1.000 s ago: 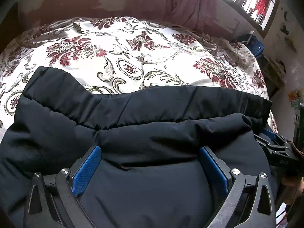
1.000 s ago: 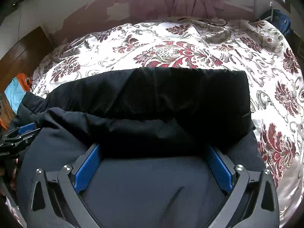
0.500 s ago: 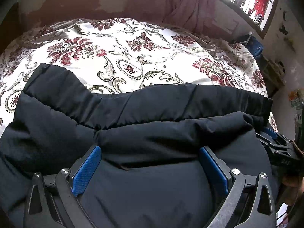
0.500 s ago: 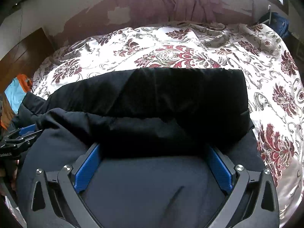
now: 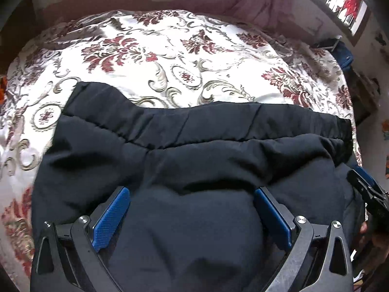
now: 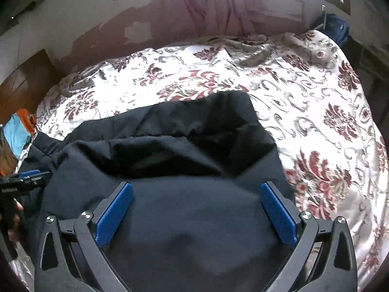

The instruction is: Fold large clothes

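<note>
1. Bed covered by white bedspread with red and grey floral pattern
2. Wall behind bed pale, paint peeling in patches
3. Pink curtain hangs at centre of wall
4. Bright window upper right
5. Dark wooden furniture at left

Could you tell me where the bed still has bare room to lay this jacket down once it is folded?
Free: the floral bedspread beyond the black jacket, up to the curtain, and the strip on the jacket's right. Crowded: the near edge, where both hand-held grippers straddle bunched fabric.
</note>
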A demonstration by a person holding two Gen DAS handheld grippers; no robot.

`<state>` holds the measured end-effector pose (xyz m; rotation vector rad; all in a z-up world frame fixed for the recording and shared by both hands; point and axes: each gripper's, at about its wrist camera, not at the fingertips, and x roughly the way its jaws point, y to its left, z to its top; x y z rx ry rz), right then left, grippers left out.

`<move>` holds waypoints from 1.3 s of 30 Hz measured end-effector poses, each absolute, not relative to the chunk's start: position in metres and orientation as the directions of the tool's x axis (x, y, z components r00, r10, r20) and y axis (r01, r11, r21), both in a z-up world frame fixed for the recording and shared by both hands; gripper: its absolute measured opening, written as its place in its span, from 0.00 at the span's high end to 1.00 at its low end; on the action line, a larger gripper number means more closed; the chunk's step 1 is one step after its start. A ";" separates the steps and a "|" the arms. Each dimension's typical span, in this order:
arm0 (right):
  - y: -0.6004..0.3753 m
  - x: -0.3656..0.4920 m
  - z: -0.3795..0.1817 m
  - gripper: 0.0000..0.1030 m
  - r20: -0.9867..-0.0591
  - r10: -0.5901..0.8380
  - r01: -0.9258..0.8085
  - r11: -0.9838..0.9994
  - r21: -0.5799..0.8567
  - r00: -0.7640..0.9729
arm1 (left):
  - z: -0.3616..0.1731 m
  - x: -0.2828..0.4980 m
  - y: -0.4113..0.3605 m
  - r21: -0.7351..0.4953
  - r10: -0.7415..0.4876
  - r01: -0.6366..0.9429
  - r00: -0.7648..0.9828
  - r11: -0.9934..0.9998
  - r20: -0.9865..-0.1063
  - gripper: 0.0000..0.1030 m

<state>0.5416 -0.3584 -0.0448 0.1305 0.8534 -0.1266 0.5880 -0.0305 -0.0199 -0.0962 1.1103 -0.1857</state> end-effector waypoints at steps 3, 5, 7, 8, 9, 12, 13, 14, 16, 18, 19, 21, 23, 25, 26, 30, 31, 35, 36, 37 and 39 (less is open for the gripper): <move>-0.372 0.537 -0.044 0.01 -0.769 -0.096 0.187 0.982 0.032 0.633 | -0.014 0.584 -0.024 -0.166 -0.190 0.093 0.424 0.982 -0.885 0.00; -0.380 0.535 -0.043 0.01 -0.773 -0.107 0.209 0.977 0.034 0.626 | -0.010 0.581 -0.019 -0.157 -0.180 0.089 0.427 0.984 -0.886 0.00; -0.390 0.533 -0.043 0.01 -0.780 -0.115 0.240 0.970 0.045 0.615 | -0.008 0.579 -0.014 -0.144 -0.166 0.084 0.428 0.986 -0.888 0.00; -0.394 0.532 -0.043 0.01 -0.785 -0.116 0.252 0.966 0.052 0.609 | -0.006 0.577 -0.011 -0.138 -0.159 0.080 0.432 0.987 -0.888 0.00; -0.398 0.531 -0.045 0.01 -0.790 -0.115 0.262 0.963 0.060 0.602 | -0.002 0.573 -0.005 -0.136 -0.155 0.074 0.443 0.988 -0.883 0.00; -0.406 0.529 -0.051 0.01 -0.808 -0.095 0.275 0.958 0.085 0.581 | 0.010 0.562 0.015 -0.141 -0.145 0.045 0.493 0.989 -0.858 0.00; -0.405 0.528 -0.054 0.01 -0.812 -0.093 0.277 0.957 0.087 0.577 | 0.014 0.558 0.023 -0.140 -0.138 0.034 0.507 0.990 -0.851 0.00; -0.407 0.526 -0.056 0.01 -0.815 -0.092 0.278 0.957 0.088 0.573 | 0.018 0.554 0.031 -0.136 -0.127 0.021 0.518 0.991 -0.846 0.00; -0.410 0.522 -0.059 0.01 -0.820 -0.086 0.276 0.957 0.091 0.566 | 0.021 0.547 0.049 -0.124 -0.103 -0.004 0.523 0.992 -0.846 0.00; -0.412 0.520 -0.061 0.01 -0.824 -0.077 0.273 0.957 0.097 0.562 | 0.019 0.543 0.065 -0.121 -0.094 -0.022 0.505 0.992 -0.858 0.00; -0.412 0.519 -0.062 0.01 -0.826 -0.072 0.271 0.957 0.099 0.558 | 0.017 0.541 0.072 -0.121 -0.091 -0.030 0.493 0.992 -0.865 0.00; -0.414 0.518 -0.063 0.01 -0.831 -0.061 0.266 0.958 0.107 0.552 | 0.011 0.539 0.085 -0.129 -0.093 -0.048 0.462 0.990 -0.882 0.00; -0.417 0.517 -0.065 0.01 -0.839 -0.037 0.258 0.958 0.124 0.543 | 0.004 0.537 0.095 -0.158 -0.118 -0.056 0.436 0.986 -0.892 0.00; -0.421 0.517 -0.067 0.01 -0.845 -0.015 0.251 0.958 0.142 0.534 | -0.005 0.538 0.103 -0.212 -0.172 -0.060 0.400 0.975 -0.900 0.00; -0.424 0.518 -0.069 0.01 -0.849 0.002 0.247 0.956 0.156 0.528 | -0.012 0.540 0.107 -0.251 -0.210 -0.063 0.376 0.966 -0.902 0.00; -0.434 0.524 -0.082 0.01 -0.866 0.093 0.228 0.946 0.230 0.491 | -0.033 0.547 0.112 -0.327 -0.286 -0.076 0.326 0.942 -0.901 0.00; -0.435 0.526 -0.086 0.01 -0.870 0.109 0.224 0.944 0.242 0.482 | -0.040 0.548 0.112 -0.331 -0.290 -0.078 0.322 0.941 -0.901 0.00; -0.435 0.532 -0.098 0.01 -0.872 0.151 0.213 0.937 0.277 0.466 | -0.061 0.556 0.113 -0.384 -0.338 -0.097 0.312 0.918 -0.888 0.00; -0.435 0.533 -0.102 0.01 -0.871 0.166 0.213 0.933 0.291 0.463 | -0.063 0.556 0.113 -0.390 -0.343 -0.096 0.319 0.916 -0.883 0.00; -0.437 0.535 -0.105 0.01 -0.869 0.181 0.216 0.927 0.307 0.460 | -0.064 0.558 0.111 -0.393 -0.346 -0.091 0.325 0.915 -0.880 0.00; -0.441 0.536 -0.110 0.01 -0.863 0.214 0.226 0.911 0.345 0.457 | -0.065 0.560 0.108 -0.389 -0.346 -0.074 0.327 0.918 -0.879 0.00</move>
